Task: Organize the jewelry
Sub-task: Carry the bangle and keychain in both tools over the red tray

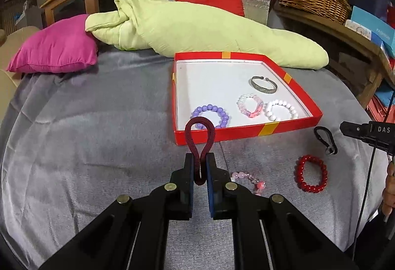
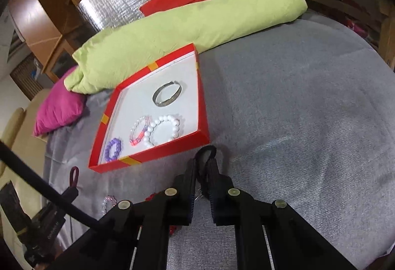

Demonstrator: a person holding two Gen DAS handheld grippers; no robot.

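Two bracelets part-hidden behind right gripper (image 2: pixel 203 166), shut on black clip (image 2: pixel 207 152).

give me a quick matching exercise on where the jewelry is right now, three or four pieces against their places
Things:
1. dark red cord bracelet
2. silver bangle
3. red bead bracelet
4. black cord bracelet

Places:
A. lying on the grey cover, outside the red box
B. pinched in the right gripper
C. lying in the red box
D. pinched in the left gripper

Pairs: 1-D, 2-C, 3-A, 4-B
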